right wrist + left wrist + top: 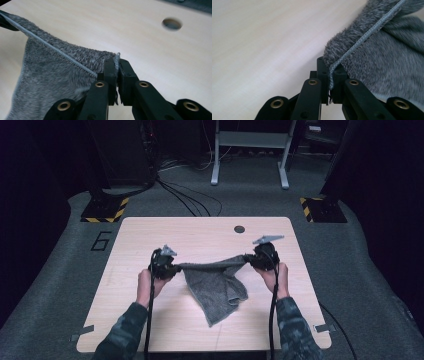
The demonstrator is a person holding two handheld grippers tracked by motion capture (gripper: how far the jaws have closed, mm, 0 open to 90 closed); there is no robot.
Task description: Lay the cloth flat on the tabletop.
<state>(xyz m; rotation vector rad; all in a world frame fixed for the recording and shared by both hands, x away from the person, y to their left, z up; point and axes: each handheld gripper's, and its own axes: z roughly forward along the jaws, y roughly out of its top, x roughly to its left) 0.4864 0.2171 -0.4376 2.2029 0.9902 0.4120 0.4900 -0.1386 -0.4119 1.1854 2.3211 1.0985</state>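
Left tongs (pixel 172 268) are clamped on one corner of the grey towel (pixel 215 287); right tongs (pixel 252 259) are clamped on the opposite end of the same hemmed edge. The towel hangs at the centre of the high view, its top edge stretched between both tongs and its lower part draped in folds onto the table (pixel 150 315).

Risks, as judged:
- In each gripper view only a narrow strip of hem (pixel 332 75) sits between the jaws; further tension could pull a corner free.
- The lower part lies doubled over, so lowering it as it hangs would likely leave it creased.
- Uneven lifting would skew the edge.
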